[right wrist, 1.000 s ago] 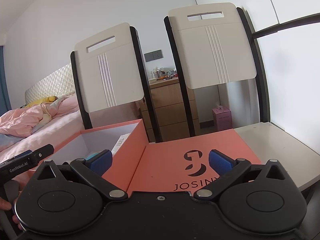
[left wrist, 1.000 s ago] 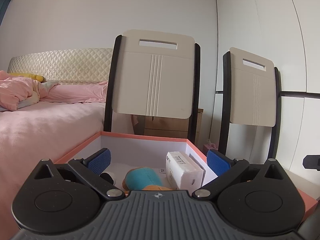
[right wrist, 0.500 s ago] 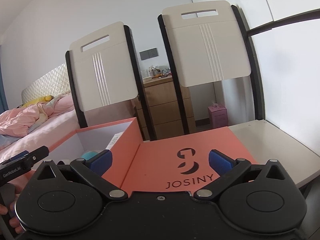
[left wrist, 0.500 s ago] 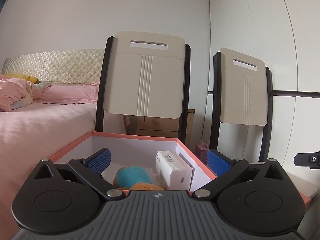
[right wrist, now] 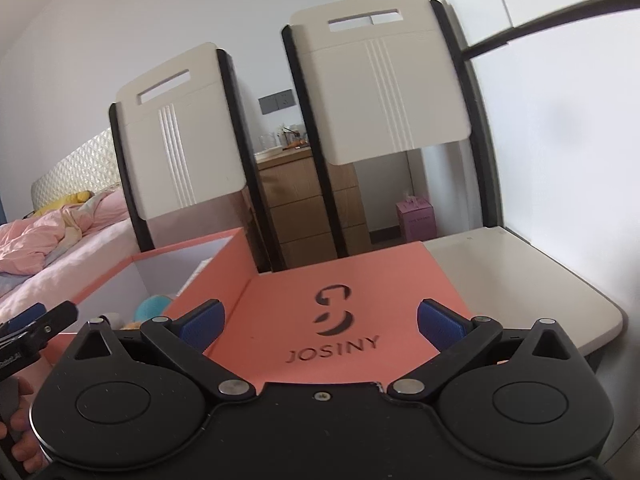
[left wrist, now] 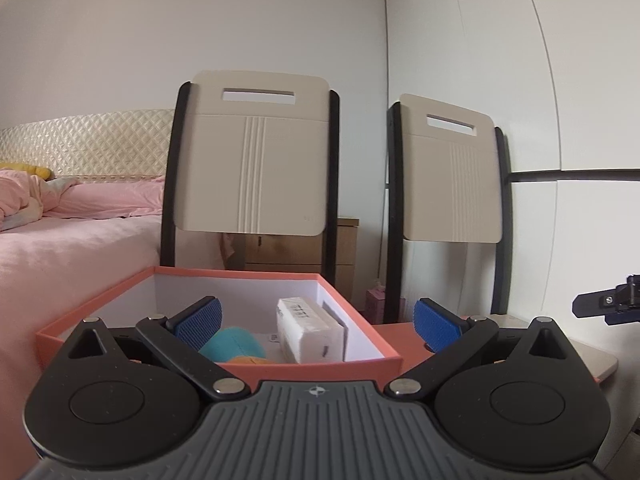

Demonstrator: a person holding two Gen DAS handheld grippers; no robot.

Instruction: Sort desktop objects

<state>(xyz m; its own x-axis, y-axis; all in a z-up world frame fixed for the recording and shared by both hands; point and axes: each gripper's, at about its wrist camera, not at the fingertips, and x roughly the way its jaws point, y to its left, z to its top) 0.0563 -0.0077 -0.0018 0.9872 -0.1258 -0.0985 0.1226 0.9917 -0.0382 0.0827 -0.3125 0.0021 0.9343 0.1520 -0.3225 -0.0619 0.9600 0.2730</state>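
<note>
An open coral box (left wrist: 256, 276) with white inner walls stands in front of my left gripper (left wrist: 318, 322), which is open and empty, just short of the near wall. Inside lie a teal and orange plush toy (left wrist: 232, 346) and a white packet (left wrist: 310, 330). In the right wrist view the same box (right wrist: 224, 264) is at the left, with the plush toy (right wrist: 150, 307) showing inside. Its coral lid (right wrist: 340, 292), printed JOSINY, lies flat beside it. My right gripper (right wrist: 320, 320) hangs open and empty over the lid's near part.
Two cream chair backs (left wrist: 252, 168) (left wrist: 452, 184) rise behind the table. A pink bed (left wrist: 60, 232) lies at the left. The beige tabletop (right wrist: 520, 272) reaches its right edge past the lid. A wooden dresser (right wrist: 308, 204) and a pink carton (right wrist: 416, 216) stand beyond.
Both grippers have drawn back and risen a little, so the box and lid sit lower and farther in view. Their jaws stay open.
</note>
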